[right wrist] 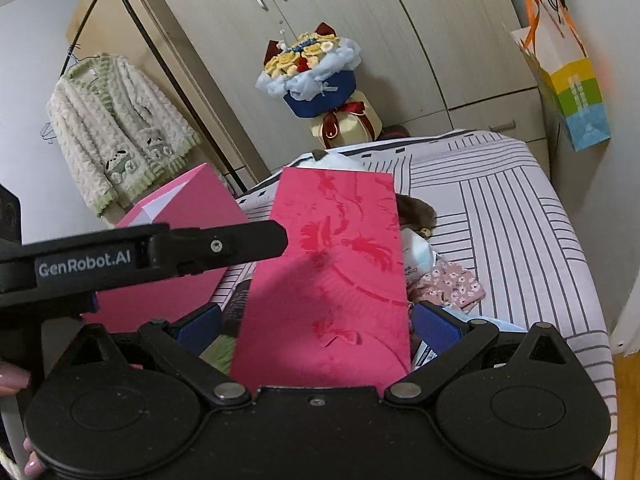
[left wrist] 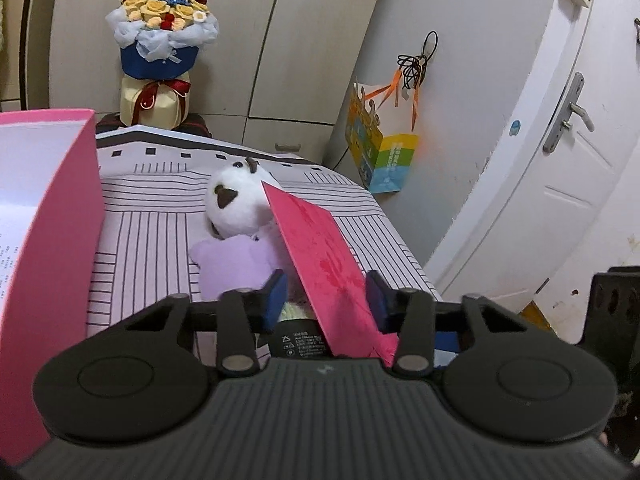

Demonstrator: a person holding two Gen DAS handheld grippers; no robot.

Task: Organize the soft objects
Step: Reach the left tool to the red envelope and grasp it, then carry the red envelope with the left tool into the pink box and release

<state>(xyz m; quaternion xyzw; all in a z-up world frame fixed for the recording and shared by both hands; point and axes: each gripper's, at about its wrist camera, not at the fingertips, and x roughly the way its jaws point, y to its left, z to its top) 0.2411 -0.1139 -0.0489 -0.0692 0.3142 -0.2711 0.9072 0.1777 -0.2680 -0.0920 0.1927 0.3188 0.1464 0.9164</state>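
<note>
A red envelope [right wrist: 332, 260] stands upright in the air over the bed. My right gripper [right wrist: 320, 324] spans its width, and the right blue pad touches its edge. In the left wrist view the red envelope [left wrist: 320, 248] shows nearly edge-on between the jaws of my left gripper [left wrist: 326, 300]. It leans on the right pad, with a gap to the left pad. A finger of the left gripper [right wrist: 224, 242] reaches the envelope's left edge. A white-headed plush in purple [left wrist: 236, 216] lies on the striped sheet [left wrist: 160, 240]. A floral cloth [right wrist: 452, 284] and a brown plush [right wrist: 416, 208] lie behind the envelope.
An open pink box [left wrist: 60, 220] stands on the bed's left side. A bouquet [left wrist: 160, 40] stands beyond the bed, before the wardrobe. A colourful paper bag [left wrist: 380, 152] hangs on the wall near a white door [left wrist: 568, 120]. A fluffy cardigan [right wrist: 116, 132] hangs on a rack.
</note>
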